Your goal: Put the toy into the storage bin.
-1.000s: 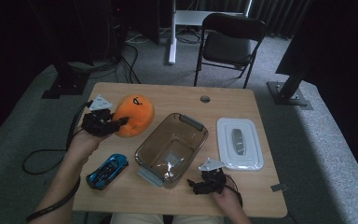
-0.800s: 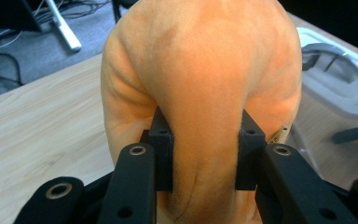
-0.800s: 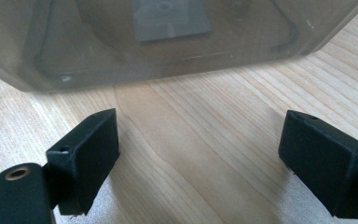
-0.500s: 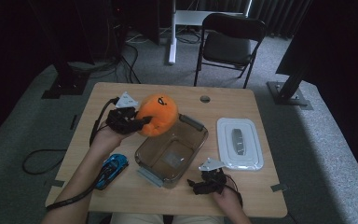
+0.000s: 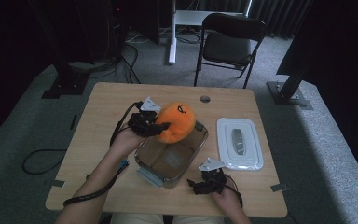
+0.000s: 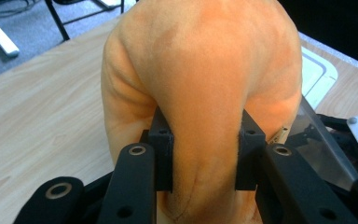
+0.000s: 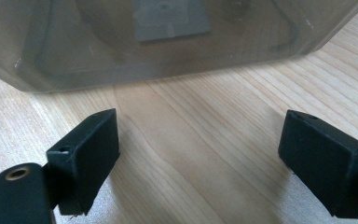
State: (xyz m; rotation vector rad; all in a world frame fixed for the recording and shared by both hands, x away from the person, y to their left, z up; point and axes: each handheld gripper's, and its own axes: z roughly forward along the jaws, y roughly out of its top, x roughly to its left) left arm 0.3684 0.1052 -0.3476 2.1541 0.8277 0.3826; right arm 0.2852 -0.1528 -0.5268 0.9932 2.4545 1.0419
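1. High view: I had the left tool (image 5: 161, 126) clamped on the orange plush toy (image 5: 177, 121), which hung over the far left rim of the clear container (image 5: 198, 144), clear of the table (image 5: 107, 107).
2. In the left gripper view, both jaws pressed into the soft body of the toy (image 6: 205, 88), and the fabric bulged out above and below them.
3. My right tool (image 5: 204, 185) rested near the front edge of the table, just beside the near right corner of the container.
4. In the right gripper view, that tool (image 7: 198, 158) had its jaws wide apart with bare wood between them, and the wall of the container (image 7: 121, 60) stood just ahead without touching them.
5. The white lid (image 5: 240, 142) lay flat on the table to the right of the container, close beside it.
6. A small blue object (image 5: 123, 164) lay on the table at the left, mostly hidden under my left forearm; I could not tell what it was.
7. A black folding chair (image 5: 230, 39) stood on the floor beyond the far edge of the table.
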